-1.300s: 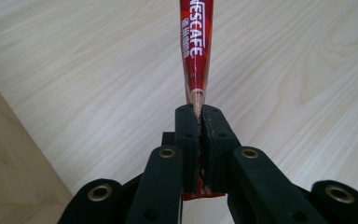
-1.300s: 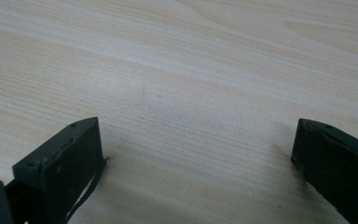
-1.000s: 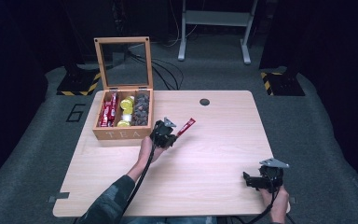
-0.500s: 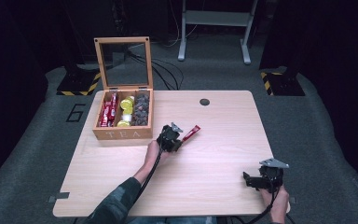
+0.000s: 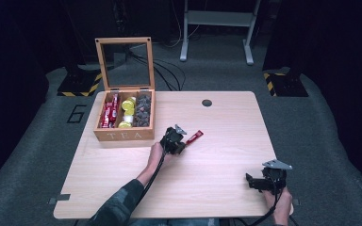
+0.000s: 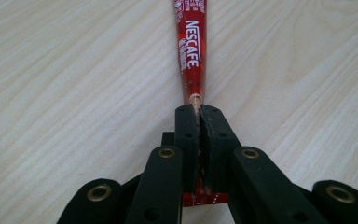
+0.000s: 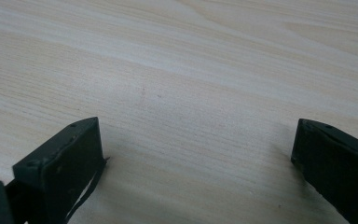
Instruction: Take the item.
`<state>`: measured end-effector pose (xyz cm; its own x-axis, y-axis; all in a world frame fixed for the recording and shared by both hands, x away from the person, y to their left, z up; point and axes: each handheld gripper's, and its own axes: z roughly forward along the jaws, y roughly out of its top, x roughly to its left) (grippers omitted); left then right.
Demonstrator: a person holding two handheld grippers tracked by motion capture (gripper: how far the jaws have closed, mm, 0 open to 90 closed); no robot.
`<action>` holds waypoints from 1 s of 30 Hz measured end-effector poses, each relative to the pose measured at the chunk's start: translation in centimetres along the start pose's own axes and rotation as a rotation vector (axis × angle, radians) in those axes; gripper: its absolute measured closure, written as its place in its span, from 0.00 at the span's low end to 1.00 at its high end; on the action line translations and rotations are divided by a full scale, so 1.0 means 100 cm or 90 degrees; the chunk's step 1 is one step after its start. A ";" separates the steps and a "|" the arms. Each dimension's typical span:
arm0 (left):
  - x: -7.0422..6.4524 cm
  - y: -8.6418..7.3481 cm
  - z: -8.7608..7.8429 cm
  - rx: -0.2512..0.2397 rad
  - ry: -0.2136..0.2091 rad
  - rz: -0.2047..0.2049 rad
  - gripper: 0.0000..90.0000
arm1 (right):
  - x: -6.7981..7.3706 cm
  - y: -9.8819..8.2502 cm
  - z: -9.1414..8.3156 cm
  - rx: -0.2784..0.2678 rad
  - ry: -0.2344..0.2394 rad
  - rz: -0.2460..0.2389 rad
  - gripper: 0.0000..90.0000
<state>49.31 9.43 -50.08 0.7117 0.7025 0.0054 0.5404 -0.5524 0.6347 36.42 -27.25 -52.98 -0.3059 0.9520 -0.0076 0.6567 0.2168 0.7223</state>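
Your left gripper (image 5: 183, 143) has its fingers (image 6: 186, 140) clamped tight on one end of the red Nescafe stick (image 5: 194, 138), and the stick pokes out past them over bare desk (image 5: 226, 122) near the middle, just right of the open tea box (image 5: 122, 134). Your right gripper (image 5: 250, 181) sits low at the desk's near right corner, its fingers (image 7: 65, 161) spread wide with nothing but wood between them.

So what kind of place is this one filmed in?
Probably a lab or studio set up for recording: a lone wooden table on grey floor, cables trailing behind, dark surroundings, a metal stand.
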 end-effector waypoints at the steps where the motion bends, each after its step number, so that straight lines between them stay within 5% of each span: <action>1: 0.000 0.000 0.000 0.000 -0.003 -0.002 0.95 | 0.000 0.000 0.000 0.000 0.000 0.000 0.01; 5: -0.001 0.001 -0.001 0.000 -0.008 0.000 0.91 | 0.000 0.000 0.000 -0.001 0.000 0.003 0.02; 14: -0.004 0.004 -0.016 -0.019 -0.017 -0.012 0.51 | 0.000 0.000 0.000 -0.001 0.003 0.004 0.02; 20: -0.003 0.002 -0.035 -0.040 -0.021 -0.009 0.33 | 0.000 0.000 0.000 -0.001 0.003 0.004 0.02; 30: 0.001 -0.012 -0.073 -0.079 -0.018 0.000 0.24 | 0.000 0.000 0.000 -0.001 0.003 0.005 0.02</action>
<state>45.46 13.41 -45.17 0.7253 0.6882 -0.0159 0.4819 -0.4912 0.7256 36.46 -27.27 -52.99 -0.3040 0.9527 0.0008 0.6575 0.2092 0.7238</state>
